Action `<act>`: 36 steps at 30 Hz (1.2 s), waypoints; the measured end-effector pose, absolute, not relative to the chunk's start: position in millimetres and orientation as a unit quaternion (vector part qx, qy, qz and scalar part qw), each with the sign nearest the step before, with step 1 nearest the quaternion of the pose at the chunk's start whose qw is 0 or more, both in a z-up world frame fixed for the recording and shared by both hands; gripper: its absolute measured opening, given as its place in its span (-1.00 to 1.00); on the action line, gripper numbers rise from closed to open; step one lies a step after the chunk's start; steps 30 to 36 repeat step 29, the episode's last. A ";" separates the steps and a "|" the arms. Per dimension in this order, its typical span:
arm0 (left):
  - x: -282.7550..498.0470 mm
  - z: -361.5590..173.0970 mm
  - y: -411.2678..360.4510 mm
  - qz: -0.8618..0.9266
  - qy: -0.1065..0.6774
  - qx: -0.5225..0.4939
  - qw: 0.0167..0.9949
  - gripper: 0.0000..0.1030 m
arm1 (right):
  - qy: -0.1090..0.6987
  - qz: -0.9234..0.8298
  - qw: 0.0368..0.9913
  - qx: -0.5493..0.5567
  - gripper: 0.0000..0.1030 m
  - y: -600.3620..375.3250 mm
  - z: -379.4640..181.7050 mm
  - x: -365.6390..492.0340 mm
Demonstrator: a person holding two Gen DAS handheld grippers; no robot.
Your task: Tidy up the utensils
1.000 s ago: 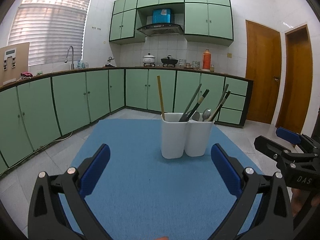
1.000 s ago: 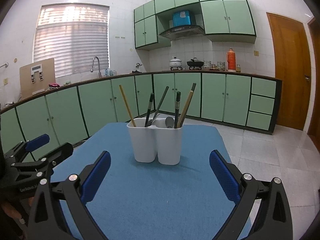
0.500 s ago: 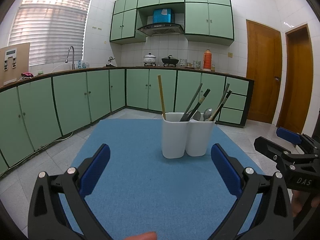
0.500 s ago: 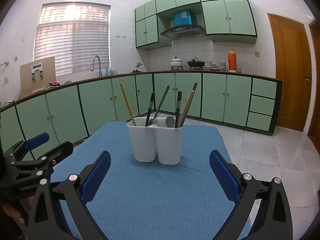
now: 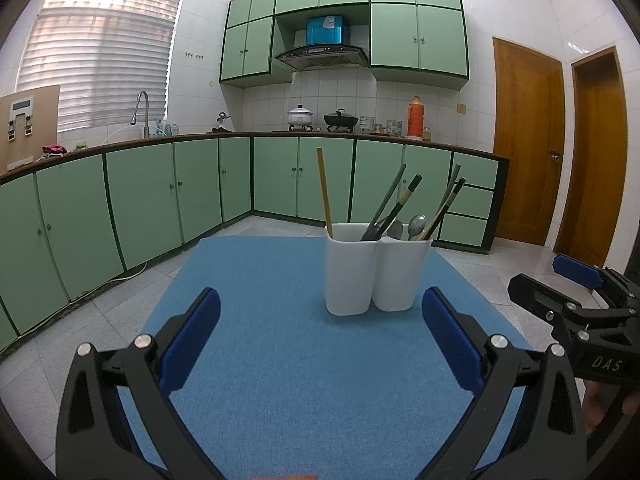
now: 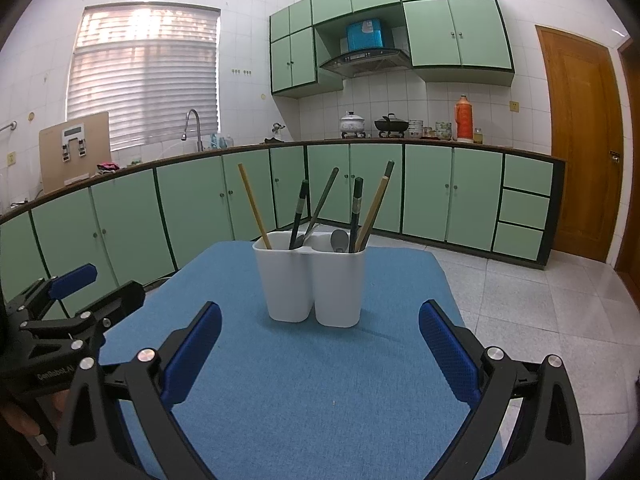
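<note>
Both your left gripper [image 5: 320, 320] and right gripper [image 6: 320, 330] spread wide, empty | white two-cup holder [image 6: 310, 280] with utensils mid blue mat [image 6: 320, 400] | step: likely sorting or finished | next: reach a chopstick [image 6: 255, 206]

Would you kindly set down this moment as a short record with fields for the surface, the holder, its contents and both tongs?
surface: blue mat
holder: white two-part cup, upright on the mat
contents: chopsticks and spoons standing in the cup
left tongs: open, empty, short of the cup
right tongs: open, empty, short of the cup
</note>
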State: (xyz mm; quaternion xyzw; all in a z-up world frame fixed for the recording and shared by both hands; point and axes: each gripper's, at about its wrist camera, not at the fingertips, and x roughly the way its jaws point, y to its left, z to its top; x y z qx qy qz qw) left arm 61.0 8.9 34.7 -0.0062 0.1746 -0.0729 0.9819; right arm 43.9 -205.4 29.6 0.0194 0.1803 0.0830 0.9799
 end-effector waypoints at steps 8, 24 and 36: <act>63.0 31.7 9.6 -0.074 0.176 -0.007 0.982 0.90 | 0.181 0.082 0.980 0.018 0.88 -205.0 27.6 46.6; 64.8 29.4 8.8 -0.072 0.177 -0.008 0.982 0.90 | 0.182 0.081 0.980 0.018 0.88 -205.2 27.1 46.8; 64.7 28.3 9.6 -0.071 0.178 -0.009 0.981 0.90 | 0.182 0.081 0.980 0.018 0.88 -205.1 27.2 47.0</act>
